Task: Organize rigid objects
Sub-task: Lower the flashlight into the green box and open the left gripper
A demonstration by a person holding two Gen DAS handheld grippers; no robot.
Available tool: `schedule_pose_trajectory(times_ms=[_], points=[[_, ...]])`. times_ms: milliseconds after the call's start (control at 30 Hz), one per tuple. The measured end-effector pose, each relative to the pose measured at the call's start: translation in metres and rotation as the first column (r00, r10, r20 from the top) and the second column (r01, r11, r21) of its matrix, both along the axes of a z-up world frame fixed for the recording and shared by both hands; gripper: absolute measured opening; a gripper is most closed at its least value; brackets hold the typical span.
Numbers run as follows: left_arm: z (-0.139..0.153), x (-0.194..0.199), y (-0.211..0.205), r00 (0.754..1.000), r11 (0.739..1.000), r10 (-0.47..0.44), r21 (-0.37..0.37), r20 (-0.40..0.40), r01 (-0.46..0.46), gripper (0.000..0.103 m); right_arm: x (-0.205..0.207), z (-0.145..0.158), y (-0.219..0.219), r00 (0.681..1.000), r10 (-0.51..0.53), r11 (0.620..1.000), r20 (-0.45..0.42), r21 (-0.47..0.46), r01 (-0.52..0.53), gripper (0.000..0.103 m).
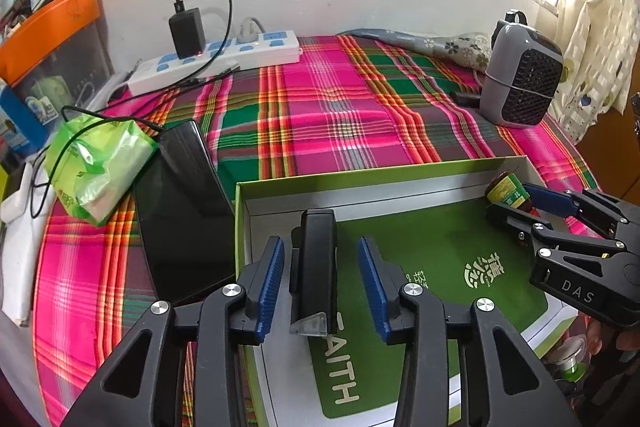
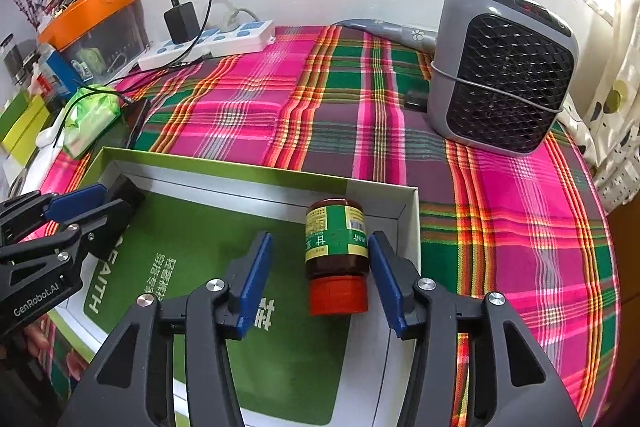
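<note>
Box [image 1: 400, 173] green-rimmed, shallow, on pink-green plaid cloth [image 1: 320, 107]. Left wrist view: left gripper [image 1: 322, 281] spread wide, black stapler-like object [image 1: 316, 267] lying loose between fingers, inside box. Power strip [image 1: 224, 61] under windowed white wall.

Right wrist view: right gripper [image 2: 320, 281] released, fingers flanking red-capped bottle [image 2: 337, 259] lying at box's right wall. Grey heater [image 2: 504, 75] behind on cloth.

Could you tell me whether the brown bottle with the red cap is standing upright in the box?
No, the brown glass bottle with the red cap lies on its side in the green-lined box.
</note>
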State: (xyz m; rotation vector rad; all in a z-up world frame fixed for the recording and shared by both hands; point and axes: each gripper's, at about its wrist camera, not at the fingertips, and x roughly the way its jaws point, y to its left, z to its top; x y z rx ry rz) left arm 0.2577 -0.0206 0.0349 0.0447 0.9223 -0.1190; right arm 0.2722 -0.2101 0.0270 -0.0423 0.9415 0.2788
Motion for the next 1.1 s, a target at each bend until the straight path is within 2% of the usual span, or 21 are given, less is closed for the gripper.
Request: schedule_pose_trajectory(times_ms=[533, 1100], points=[[0.02, -0.023, 0.002, 0.999, 1.0, 0.001, -0.014, 0.037, 0.0, 0.039, -0.022, 0.021, -0.006, 0.999, -0.016, 1.0, 0.044, 0.013, 0.016, 0.051], [0.038, -0.073, 0.016, 0.997, 0.999, 0.02, -0.046, 0.072, -0.017, 0.039, -0.062, 0.039, -0.02, 0.995, -0.055, 0.998, 0.078, 0.037, 0.053, 0.051]])
